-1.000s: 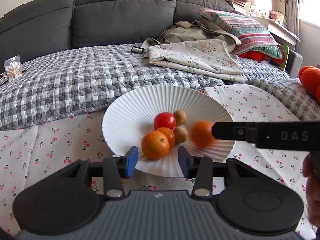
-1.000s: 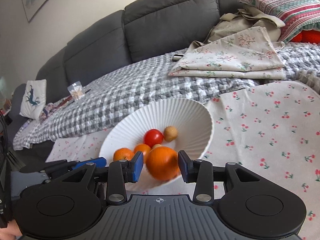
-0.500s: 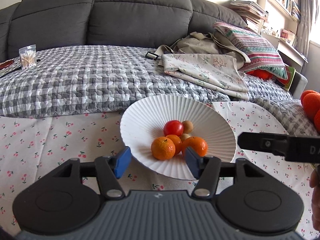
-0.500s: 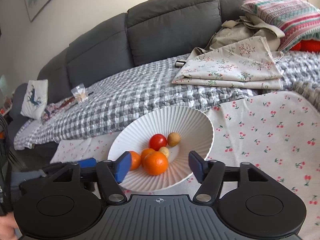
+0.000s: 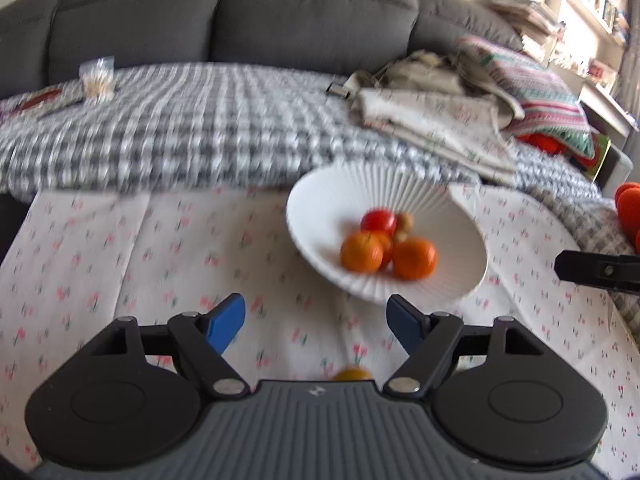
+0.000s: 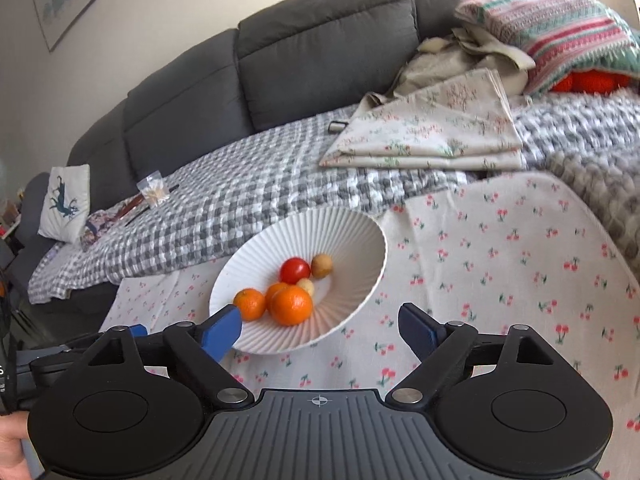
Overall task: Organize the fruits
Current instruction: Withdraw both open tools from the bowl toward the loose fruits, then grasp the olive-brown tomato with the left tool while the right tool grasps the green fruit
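Note:
A white ribbed bowl (image 5: 460, 216) (image 6: 352, 240) on the cherry-print cloth holds oranges (image 5: 414, 258) (image 6: 291, 305), a red tomato (image 5: 378, 220) (image 6: 295, 270) and two small brown fruits (image 6: 321, 265). My left gripper (image 5: 316, 320) is open and empty, back from the bowl's near left side. A yellow-orange fruit (image 5: 352, 374) peeks out just above its body. My right gripper (image 6: 320, 328) is open and empty, just short of the bowl's front rim. Its finger shows at the right edge of the left wrist view (image 5: 596, 270).
A grey checked blanket (image 5: 180, 128) covers the sofa seat behind the cloth. Folded floral fabric (image 6: 432, 136) and a striped pillow (image 6: 560, 28) lie at the back right. A bag of cotton swabs (image 5: 97, 78) sits at the back left. Orange items (image 5: 628, 204) are at the far right.
My right gripper let an orange go into the bowl, opened wide and drew back. My left gripper opened wider and pulled back and to the left, away from the bowl.

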The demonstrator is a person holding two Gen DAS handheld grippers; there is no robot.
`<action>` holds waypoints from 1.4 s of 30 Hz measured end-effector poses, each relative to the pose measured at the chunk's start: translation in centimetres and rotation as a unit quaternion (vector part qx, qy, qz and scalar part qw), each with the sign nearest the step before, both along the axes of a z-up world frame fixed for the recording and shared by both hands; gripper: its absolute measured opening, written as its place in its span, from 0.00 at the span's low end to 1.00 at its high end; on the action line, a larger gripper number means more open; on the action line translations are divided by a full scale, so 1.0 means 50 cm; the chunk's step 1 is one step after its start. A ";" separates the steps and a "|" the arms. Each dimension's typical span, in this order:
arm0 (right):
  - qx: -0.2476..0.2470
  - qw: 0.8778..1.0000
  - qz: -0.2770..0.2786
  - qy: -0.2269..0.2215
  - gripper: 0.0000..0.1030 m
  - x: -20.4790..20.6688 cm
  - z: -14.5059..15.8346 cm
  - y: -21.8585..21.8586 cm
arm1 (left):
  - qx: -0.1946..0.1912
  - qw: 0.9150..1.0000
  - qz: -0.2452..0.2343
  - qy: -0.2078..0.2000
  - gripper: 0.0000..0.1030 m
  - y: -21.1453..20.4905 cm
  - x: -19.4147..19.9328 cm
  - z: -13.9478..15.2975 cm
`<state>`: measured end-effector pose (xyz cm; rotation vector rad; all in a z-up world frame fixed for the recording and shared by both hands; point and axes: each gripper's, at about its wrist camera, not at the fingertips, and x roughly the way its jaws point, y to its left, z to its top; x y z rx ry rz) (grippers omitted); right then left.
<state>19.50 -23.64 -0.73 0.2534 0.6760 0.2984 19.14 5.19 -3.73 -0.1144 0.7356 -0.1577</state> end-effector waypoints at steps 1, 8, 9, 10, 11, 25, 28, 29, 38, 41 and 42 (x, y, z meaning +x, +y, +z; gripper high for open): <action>-0.002 1.000 0.005 0.004 0.85 -0.003 -0.001 0.004 | -0.003 1.000 0.001 0.007 0.75 0.001 -0.005 -0.003; 0.001 0.999 0.028 0.031 0.86 -0.039 -0.009 0.025 | -0.014 0.999 -0.021 0.028 0.75 -0.011 -0.041 -0.007; -0.002 0.999 0.031 0.035 0.87 -0.046 -0.012 0.029 | -0.012 0.999 -0.023 0.036 0.75 -0.014 -0.043 -0.012; -0.006 0.999 0.033 0.038 0.87 -0.052 -0.014 0.032 | -0.013 0.999 -0.026 0.043 0.75 -0.016 -0.045 -0.016; -0.010 0.999 0.035 0.041 0.88 -0.058 -0.017 0.036 | -0.013 0.998 -0.029 0.047 0.75 -0.017 -0.045 -0.020; -0.005 0.997 0.008 0.080 0.89 -0.064 -0.048 0.026 | -0.027 0.996 -0.044 0.072 0.72 -0.026 -0.025 -0.067; -0.008 0.996 0.002 0.084 0.89 -0.060 -0.051 0.023 | -0.020 0.996 -0.049 0.069 0.67 -0.035 -0.021 -0.074; -0.009 0.996 0.002 0.085 0.89 -0.059 -0.052 0.023 | -0.014 0.996 -0.049 0.069 0.66 -0.038 -0.017 -0.078; -0.013 0.996 0.001 0.089 0.89 -0.055 -0.060 0.025 | -0.010 0.996 -0.068 0.064 0.39 -0.055 -0.008 -0.094; -0.014 0.996 0.000 0.090 0.89 -0.054 -0.061 0.027 | -0.007 0.995 -0.072 0.063 0.28 -0.060 -0.006 -0.093; -0.014 0.996 0.001 0.090 0.89 -0.054 -0.061 0.027 | -0.006 0.995 -0.072 0.062 0.28 -0.061 -0.006 -0.093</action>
